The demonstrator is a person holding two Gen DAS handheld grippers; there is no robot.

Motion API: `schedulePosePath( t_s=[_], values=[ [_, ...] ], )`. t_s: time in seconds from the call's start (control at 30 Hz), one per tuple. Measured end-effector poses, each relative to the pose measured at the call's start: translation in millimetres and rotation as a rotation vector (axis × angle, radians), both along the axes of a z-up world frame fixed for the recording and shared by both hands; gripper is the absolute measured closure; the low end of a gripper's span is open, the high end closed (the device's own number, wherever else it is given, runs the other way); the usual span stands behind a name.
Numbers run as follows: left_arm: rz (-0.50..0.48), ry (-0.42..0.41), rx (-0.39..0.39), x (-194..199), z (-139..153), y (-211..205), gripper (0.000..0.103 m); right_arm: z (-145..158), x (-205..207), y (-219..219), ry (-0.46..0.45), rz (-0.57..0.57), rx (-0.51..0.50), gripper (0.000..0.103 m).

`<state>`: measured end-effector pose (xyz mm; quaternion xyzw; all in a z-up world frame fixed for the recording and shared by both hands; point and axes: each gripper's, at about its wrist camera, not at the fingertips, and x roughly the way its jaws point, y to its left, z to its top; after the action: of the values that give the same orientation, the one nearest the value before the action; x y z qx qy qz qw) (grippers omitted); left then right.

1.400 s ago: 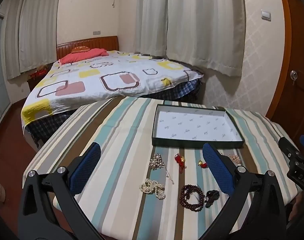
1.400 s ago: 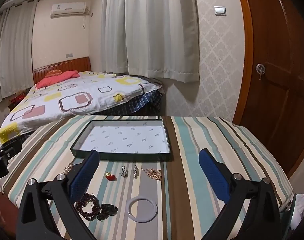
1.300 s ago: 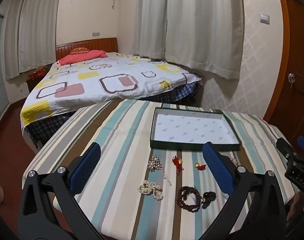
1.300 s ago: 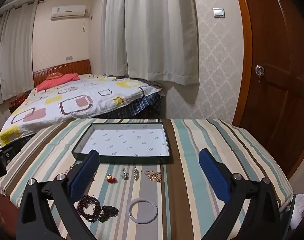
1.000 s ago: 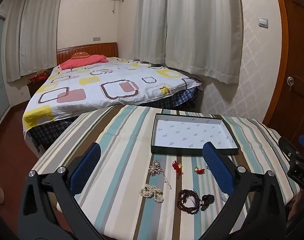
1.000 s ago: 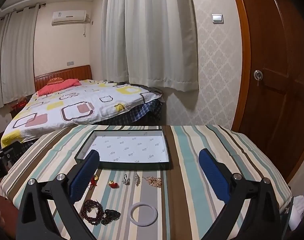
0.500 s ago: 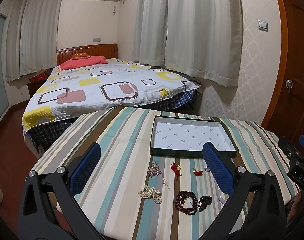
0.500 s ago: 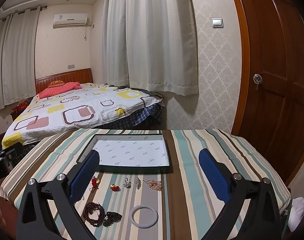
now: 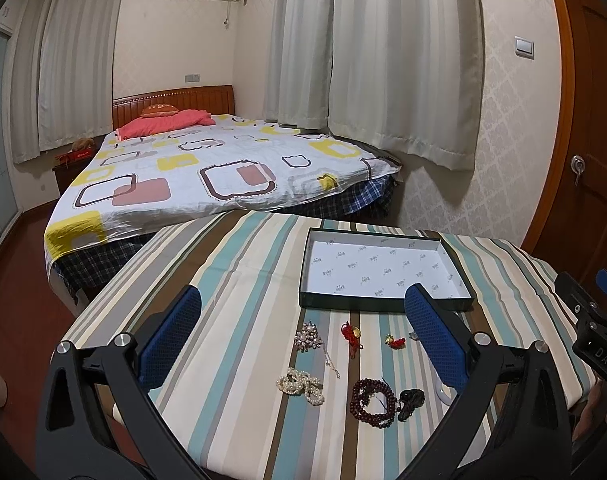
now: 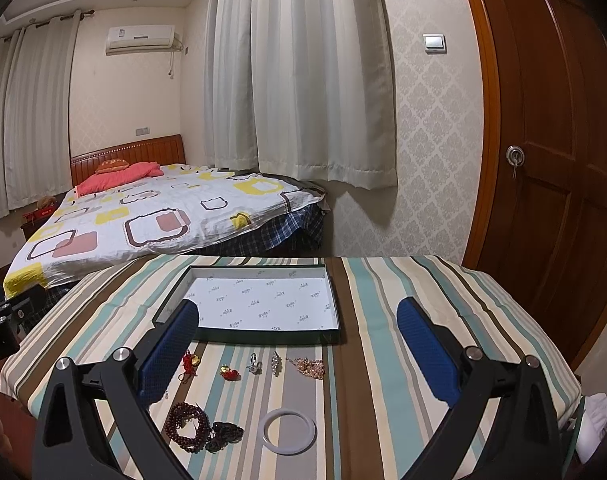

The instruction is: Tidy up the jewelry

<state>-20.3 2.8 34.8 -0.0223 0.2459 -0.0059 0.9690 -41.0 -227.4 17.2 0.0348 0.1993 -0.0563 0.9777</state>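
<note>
Blue padding lines the inner faces of both tools: the left hand-held gripper [image 9: 301, 336] and the right hand-held gripper [image 10: 297, 344] are each held with fingers spread wide and nothing between them, raised above the near edge of the desk [image 9: 231, 280], presumably so that the whole layout can be surveyed before a first piece is chosen. Lowest in the right view, a pale bangle [image 10: 289, 431] lies flat, with a dark red bead bracelet [image 10: 185, 426] and a black beaded piece [image 10: 223, 434] to its left, those two touching. In the left view a white pearl strand [image 9: 301, 385] is seen heaped at lower centre, left of the red beads. Further up, a row of small pieces is laid out just in front of the box: a pearl cluster brooch [image 9: 308, 336], a red knotted charm [image 10: 189, 362], a small red and gold charm [image 10: 229, 373], a silver ring [image 10: 254, 363], a silver pendant [image 10: 276, 362] and a rose-gold chain [image 10: 311, 367], all apart from one another. Beyond them, at mid-frame, the shallow dark green box [image 10: 331, 304] with a white printed lining stands open and holds nothing, so it is judged to be the destination and no piece has yet been stowed. In the upper left of both views, a bed [image 9: 207, 176] is seen.
</note>
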Motion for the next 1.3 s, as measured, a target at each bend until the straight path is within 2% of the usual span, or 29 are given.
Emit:
schedulePosePath(
  t_s=[1.3],
  values=[
    [-0.001,0.015,0.002,0.6,-6.1,0.1,0.004,-1.3,1.5,2.0,0.005,0.001,0.000,0.006]
  ],
)
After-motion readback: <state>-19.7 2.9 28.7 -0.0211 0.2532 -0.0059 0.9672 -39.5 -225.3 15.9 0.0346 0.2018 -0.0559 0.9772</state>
